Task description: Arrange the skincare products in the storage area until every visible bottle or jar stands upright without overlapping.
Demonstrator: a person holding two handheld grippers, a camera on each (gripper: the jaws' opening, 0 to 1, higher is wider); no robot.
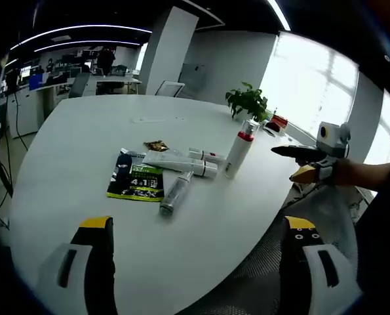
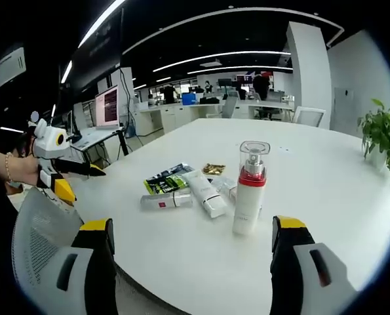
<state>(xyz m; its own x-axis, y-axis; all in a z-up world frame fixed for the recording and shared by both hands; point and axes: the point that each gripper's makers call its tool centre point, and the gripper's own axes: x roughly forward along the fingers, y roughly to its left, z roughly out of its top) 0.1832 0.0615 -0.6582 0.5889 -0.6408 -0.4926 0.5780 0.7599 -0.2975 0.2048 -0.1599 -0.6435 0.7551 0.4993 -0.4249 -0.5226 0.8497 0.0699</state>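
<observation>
A white table (image 1: 83, 144) carried the skincare products. One pump bottle (image 2: 249, 188) with a red collar and clear cap was seen standing upright, while a white tube (image 2: 204, 192), a clear-capped bottle (image 1: 175, 193) and a smaller tube (image 1: 206, 155) lay flat beside a green-and-black sachet (image 1: 137, 178) and a small gold packet (image 1: 156, 146). The left gripper (image 1: 195, 262) and the right gripper (image 2: 191, 262) were held spread apart, empty, short of the table edge. A potted plant (image 1: 248, 102) was set further back.
</observation>
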